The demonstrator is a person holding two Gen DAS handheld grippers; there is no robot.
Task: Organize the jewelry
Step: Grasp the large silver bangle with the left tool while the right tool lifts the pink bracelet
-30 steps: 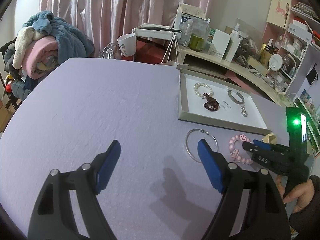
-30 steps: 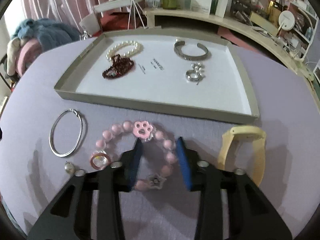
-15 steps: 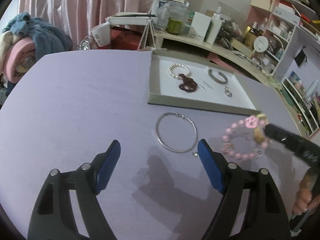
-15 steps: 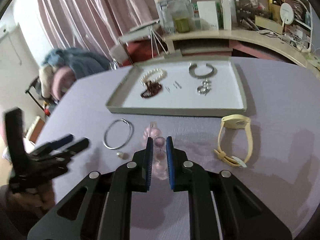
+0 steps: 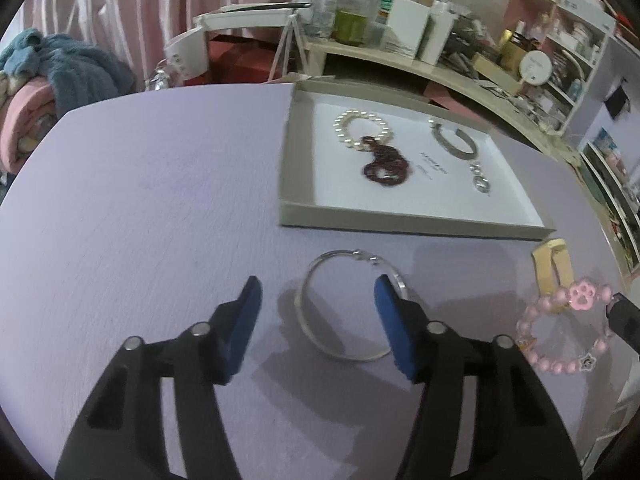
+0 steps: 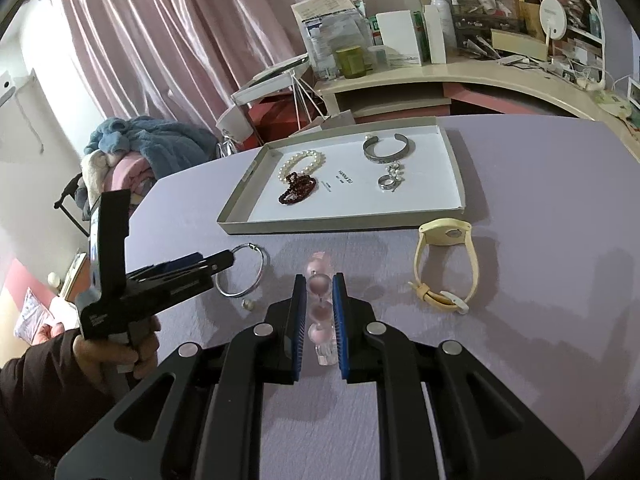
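Small dark print on white floor of tray (image 6: 458, 184), between pearl bracelet (image 6: 301, 163) and silver cuff (image 6: 386, 148); too small to read for sure, maybe "HANASU". Same print seen in left wrist view on tray (image 5: 294, 216), unreadable. Printed labels on boxes on shelf (image 6: 440, 76) behind tray, illegible. Nothing else readable.

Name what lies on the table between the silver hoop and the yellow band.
In the right wrist view, the pink bracelet, pinched in the right claw, hangs between the hoop and the band; a small pearl lies beside the hoop.
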